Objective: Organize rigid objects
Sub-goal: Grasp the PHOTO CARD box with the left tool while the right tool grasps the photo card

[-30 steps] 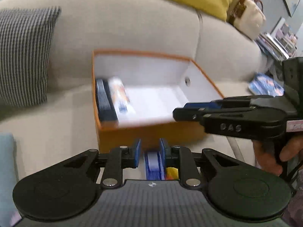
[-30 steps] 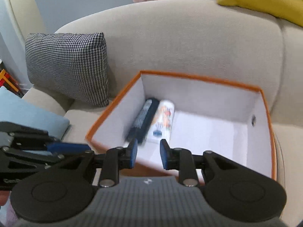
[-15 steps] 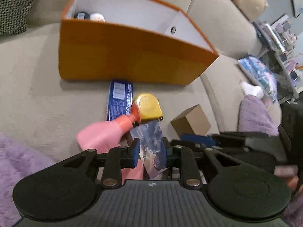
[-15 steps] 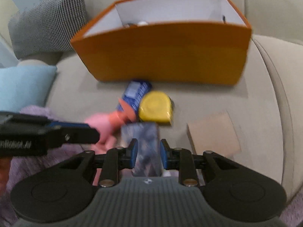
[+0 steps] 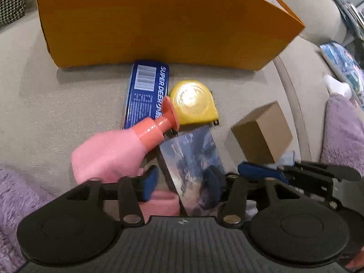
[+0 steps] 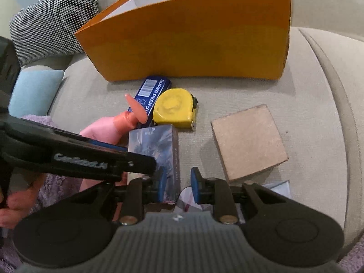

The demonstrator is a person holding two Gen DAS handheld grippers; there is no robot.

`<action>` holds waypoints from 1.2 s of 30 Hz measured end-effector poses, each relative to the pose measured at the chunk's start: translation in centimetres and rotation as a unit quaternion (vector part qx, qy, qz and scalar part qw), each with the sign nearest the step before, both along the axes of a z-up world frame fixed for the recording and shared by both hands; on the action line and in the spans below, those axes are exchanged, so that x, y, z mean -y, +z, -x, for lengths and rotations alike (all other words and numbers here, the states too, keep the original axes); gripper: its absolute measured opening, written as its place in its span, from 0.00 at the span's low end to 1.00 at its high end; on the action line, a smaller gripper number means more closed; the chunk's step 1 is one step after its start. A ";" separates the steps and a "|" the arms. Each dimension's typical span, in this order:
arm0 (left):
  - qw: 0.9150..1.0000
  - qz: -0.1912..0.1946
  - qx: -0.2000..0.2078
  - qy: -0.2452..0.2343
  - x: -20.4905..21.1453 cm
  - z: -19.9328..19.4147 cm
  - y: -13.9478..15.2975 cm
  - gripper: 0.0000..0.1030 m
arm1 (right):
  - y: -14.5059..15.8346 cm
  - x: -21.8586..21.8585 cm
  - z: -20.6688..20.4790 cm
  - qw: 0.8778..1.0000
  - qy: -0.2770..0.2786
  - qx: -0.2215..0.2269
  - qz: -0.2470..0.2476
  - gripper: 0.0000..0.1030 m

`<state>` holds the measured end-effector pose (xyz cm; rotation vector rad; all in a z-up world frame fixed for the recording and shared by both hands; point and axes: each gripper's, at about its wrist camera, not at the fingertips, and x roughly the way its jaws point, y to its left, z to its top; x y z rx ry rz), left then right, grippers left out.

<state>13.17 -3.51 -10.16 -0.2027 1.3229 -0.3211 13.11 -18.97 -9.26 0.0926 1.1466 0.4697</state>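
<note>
An orange box [image 5: 159, 22] [image 6: 193, 45] stands on the beige sofa seat. In front of it lie a blue tin [image 5: 145, 91] [image 6: 150, 91], a yellow tape measure [image 5: 193, 102] [image 6: 174, 108], a pink bottle with an orange cap [image 5: 127, 145] [image 6: 118, 125], a printed dark box [image 5: 193, 159] [image 6: 154, 145] and a brown cardboard box [image 5: 261, 134] [image 6: 248, 141]. My left gripper [image 5: 182, 184] is open, its fingers on either side of the printed box. My right gripper [image 6: 176, 186] is open and empty, close beside that box.
A houndstooth cushion [image 6: 50, 25] and a light blue cushion [image 6: 34, 91] lie to the left. Purple fluffy fabric [image 5: 341, 132] [image 5: 18, 195] lies on both sides of the seat. Small white items [image 6: 279, 187] lie under the right gripper.
Both grippers dropped from over the orange box to the items in front of it. The left gripper's fingers have spread wider around the printed box.
</note>
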 end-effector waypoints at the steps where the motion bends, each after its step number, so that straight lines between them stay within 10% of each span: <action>1: 1.000 0.011 -0.005 0.007 -0.2 -0.2 -0.3 0.64 | -0.1 0.0 0.0 1.000 0.000 -0.001 0.000 0.21; 10: 0.999 0.038 0.005 0.013 -0.5 0.1 -1.2 0.64 | -0.8 0.0 -0.5 1.000 -0.007 -0.002 0.004 0.20; 20: 0.997 0.055 0.060 0.008 0.0 1.5 2.7 0.26 | -0.5 0.0 -0.1 0.999 -0.007 0.019 0.030 0.15; 36: 0.997 0.048 0.063 -0.022 1.5 2.9 2.5 0.24 | 1.4 1.2 1.1 1.000 -0.024 0.011 0.011 0.17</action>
